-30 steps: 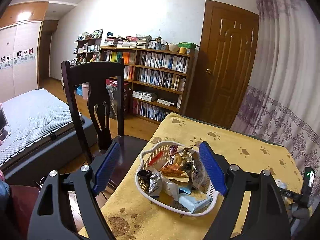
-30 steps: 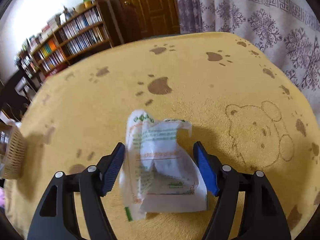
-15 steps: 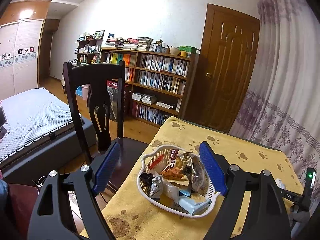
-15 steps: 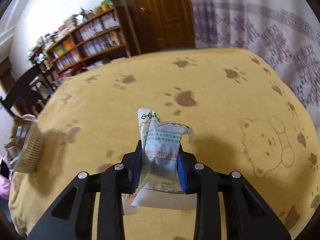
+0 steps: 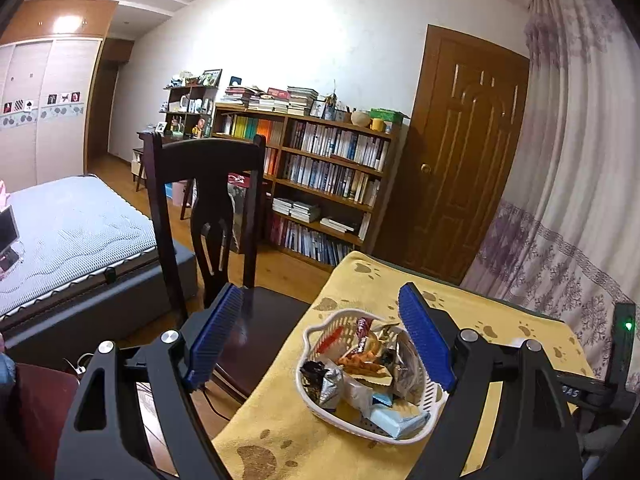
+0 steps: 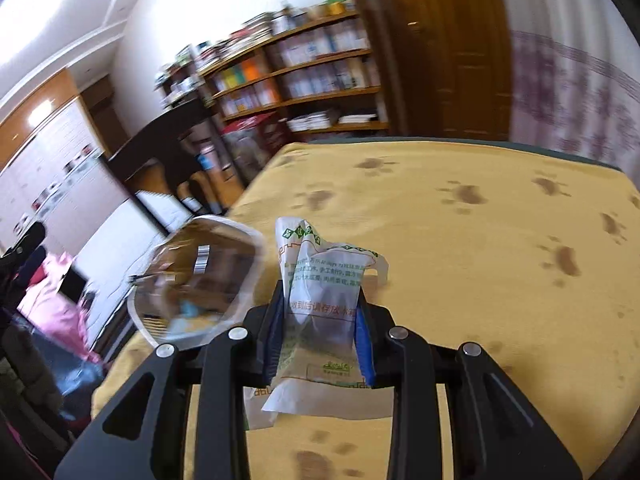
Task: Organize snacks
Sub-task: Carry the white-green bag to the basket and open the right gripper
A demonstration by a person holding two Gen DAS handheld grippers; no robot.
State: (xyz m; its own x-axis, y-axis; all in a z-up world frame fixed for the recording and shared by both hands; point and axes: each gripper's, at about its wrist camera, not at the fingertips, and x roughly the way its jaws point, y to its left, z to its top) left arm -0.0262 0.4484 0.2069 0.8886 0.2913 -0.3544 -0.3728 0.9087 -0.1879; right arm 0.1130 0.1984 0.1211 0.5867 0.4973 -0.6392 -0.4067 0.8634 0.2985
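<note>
While the right gripper [image 6: 320,330] clamps its blue pads tight on a white snack packet [image 6: 324,304] w/ green and orange print, the pkt sits lifted off the yellow paw-print tablecloth [image 6: 480,240], top end crumpled and sticking up past the pads. Just left of it, blurred, is the white basket [image 6: 248,276]. Over to the left gripper [image 5: 320,344]: jaws wide apart, holding nothing, hanging near the basket [image 5: 308,340], which is piled w/ wrapped snacks [image 5: 360,368] at the table's edge, dark wooden chair [image 5: 208,200] beside it.
</note>
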